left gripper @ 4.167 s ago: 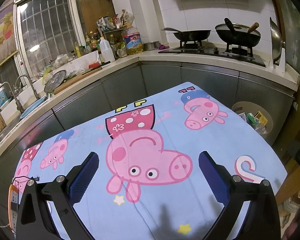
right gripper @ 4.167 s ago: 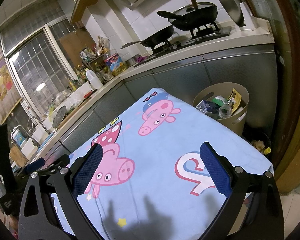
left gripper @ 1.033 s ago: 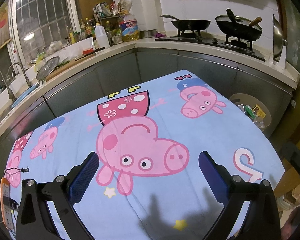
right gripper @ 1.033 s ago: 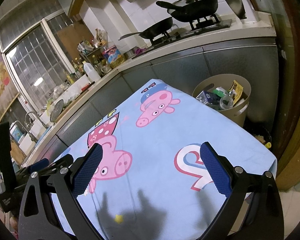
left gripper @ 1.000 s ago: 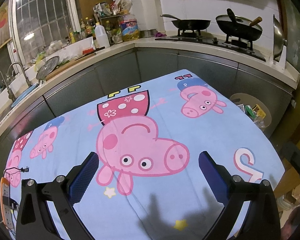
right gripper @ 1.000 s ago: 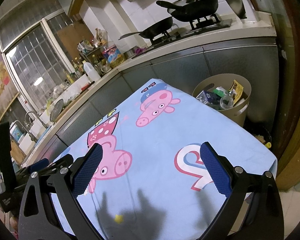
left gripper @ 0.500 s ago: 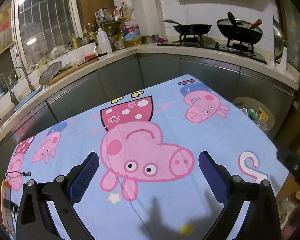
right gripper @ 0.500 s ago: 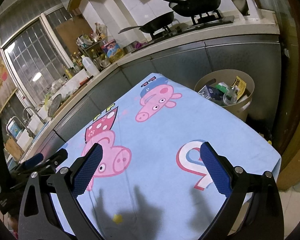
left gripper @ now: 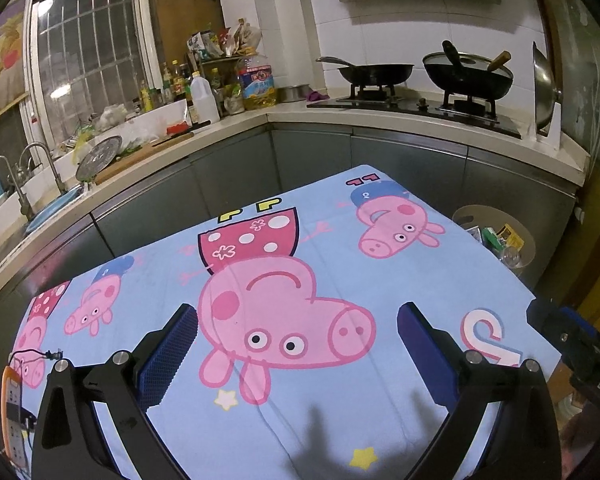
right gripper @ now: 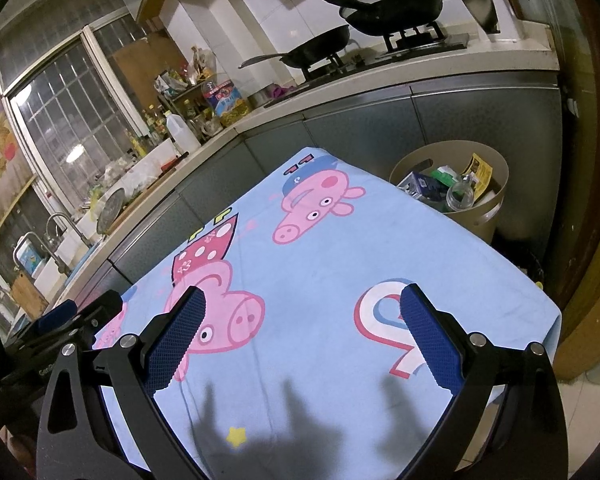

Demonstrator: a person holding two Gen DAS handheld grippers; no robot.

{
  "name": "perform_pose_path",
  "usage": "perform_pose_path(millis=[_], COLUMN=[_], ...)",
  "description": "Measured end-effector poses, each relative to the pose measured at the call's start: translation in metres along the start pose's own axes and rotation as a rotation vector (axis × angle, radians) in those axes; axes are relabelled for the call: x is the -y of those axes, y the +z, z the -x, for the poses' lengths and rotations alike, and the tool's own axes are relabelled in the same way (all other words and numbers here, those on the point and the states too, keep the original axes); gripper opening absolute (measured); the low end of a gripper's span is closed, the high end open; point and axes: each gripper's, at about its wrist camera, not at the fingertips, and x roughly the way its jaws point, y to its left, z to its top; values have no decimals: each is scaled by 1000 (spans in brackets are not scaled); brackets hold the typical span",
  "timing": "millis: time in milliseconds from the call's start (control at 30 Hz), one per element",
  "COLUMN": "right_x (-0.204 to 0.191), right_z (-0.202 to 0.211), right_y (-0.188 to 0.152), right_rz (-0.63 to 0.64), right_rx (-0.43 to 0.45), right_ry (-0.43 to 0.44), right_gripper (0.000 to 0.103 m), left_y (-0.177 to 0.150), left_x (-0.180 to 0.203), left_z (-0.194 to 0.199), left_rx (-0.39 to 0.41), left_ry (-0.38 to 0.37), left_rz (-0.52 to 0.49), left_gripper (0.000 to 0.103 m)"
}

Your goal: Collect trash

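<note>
The left gripper [left gripper: 298,344] and right gripper [right gripper: 302,334] are hovering with jaws spread wide and empty over the surface [right gripper: 320,264], which is wearing a blue cartoon-pig cloth. The trash [right gripper: 446,186], boxes, wrappers and a clear bottle lying at mixed angles, is sitting in a tan bin [right gripper: 486,210] on the floor beyond the surface's far right corner, against grey kitchen cabinets [left gripper: 312,156] under a stove with pans [left gripper: 374,72].
</note>
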Motion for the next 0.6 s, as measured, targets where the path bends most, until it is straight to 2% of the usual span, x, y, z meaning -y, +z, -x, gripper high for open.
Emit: perform_pose_path(millis=[600], right_x=[1], right_z=[1], right_y=[1], right_rz=[-3], right_rx=[-3], right_ry=[-1], right_gripper=[97], left_y=[-4], left_x=[3], left_z=[-3], left_rx=[-11], left_ry=[0], left_rz=[1], left_gripper=[99])
